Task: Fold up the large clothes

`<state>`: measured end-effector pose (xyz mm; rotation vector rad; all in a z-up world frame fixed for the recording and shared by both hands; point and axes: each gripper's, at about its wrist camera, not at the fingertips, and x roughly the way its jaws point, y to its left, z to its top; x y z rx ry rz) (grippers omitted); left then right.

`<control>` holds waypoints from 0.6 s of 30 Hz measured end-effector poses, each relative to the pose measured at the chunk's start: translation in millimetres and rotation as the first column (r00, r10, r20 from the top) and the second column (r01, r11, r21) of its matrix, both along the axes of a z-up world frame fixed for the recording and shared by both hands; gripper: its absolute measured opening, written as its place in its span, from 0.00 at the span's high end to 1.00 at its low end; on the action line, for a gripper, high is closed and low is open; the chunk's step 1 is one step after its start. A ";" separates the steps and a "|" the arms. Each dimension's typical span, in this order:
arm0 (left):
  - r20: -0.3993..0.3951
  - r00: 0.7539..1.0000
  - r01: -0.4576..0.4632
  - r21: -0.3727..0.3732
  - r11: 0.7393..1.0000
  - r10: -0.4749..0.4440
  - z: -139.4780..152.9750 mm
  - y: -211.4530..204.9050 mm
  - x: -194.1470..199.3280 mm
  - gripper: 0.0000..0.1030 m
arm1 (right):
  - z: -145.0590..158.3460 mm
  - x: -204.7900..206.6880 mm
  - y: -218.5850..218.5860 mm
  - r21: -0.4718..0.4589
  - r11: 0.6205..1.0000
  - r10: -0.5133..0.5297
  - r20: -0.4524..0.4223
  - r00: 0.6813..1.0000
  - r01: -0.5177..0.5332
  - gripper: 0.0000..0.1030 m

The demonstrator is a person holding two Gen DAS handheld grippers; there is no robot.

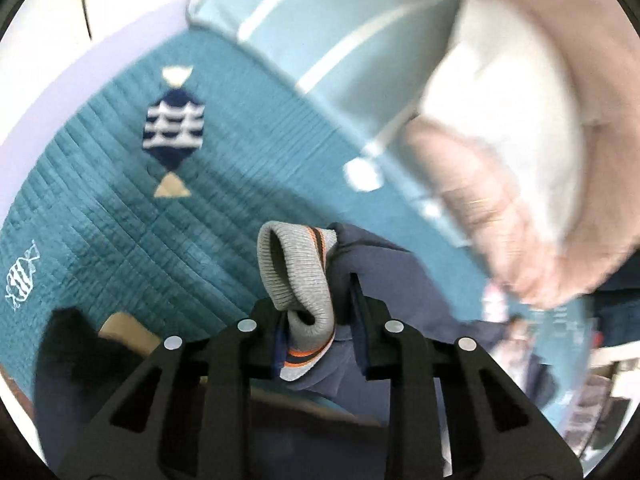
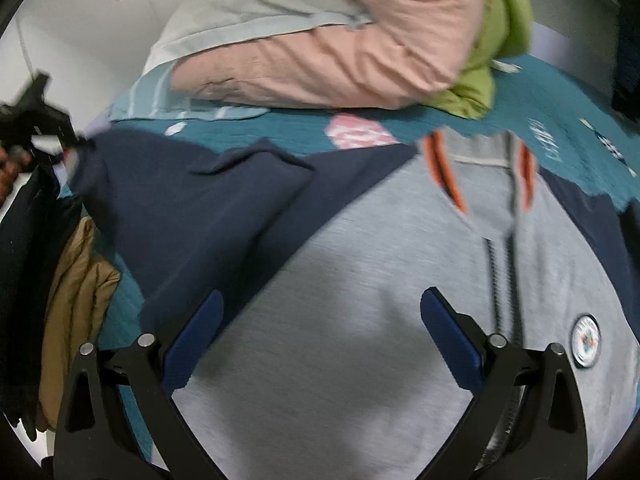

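Observation:
A grey zip jacket (image 2: 360,280) with navy sleeves, orange collar stripes and a round badge (image 2: 585,340) lies front-up on a teal quilted bedspread (image 2: 288,132). My right gripper (image 2: 322,296) hangs open just above the grey chest, left of the zip, with nothing between its blue pads. My left gripper (image 1: 316,304) is shut on the jacket's grey ribbed sleeve cuff (image 1: 292,268), which loops up between the fingers, with navy sleeve cloth (image 1: 380,264) bunched behind it. In the right wrist view the left gripper (image 2: 40,120) shows at the far left, at the end of the stretched-out navy sleeve (image 2: 180,200).
Pink bedding (image 2: 320,60), a pale blue striped pillow (image 2: 240,12) and a green cloth (image 2: 496,40) are piled at the far side of the bed. A tan garment (image 2: 76,280) and dark clothing (image 2: 24,260) lie at the left edge. A fish motif (image 1: 174,128) marks the bedspread.

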<state>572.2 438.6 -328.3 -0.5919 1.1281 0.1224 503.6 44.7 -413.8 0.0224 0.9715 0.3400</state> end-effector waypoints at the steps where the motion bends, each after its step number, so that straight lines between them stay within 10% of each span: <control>1: 0.056 0.998 0.007 -0.023 1.000 -0.006 23.3 -3.0 -10.9 0.75 | -1.6 0.2 4.8 0.002 1.000 0.010 -0.006 1.000 -0.010 0.34; 7: 0.226 0.970 0.125 -0.130 0.984 -0.093 116.6 -47.7 -36.1 0.75 | -27.8 10.5 36.9 0.112 0.988 0.118 -0.110 0.987 -0.106 0.77; 18: 0.252 0.937 0.313 -0.289 0.905 -0.243 147.8 -229.4 -48.6 0.74 | -10.7 0.4 -81.9 0.379 0.923 0.128 -0.142 0.982 -0.066 0.76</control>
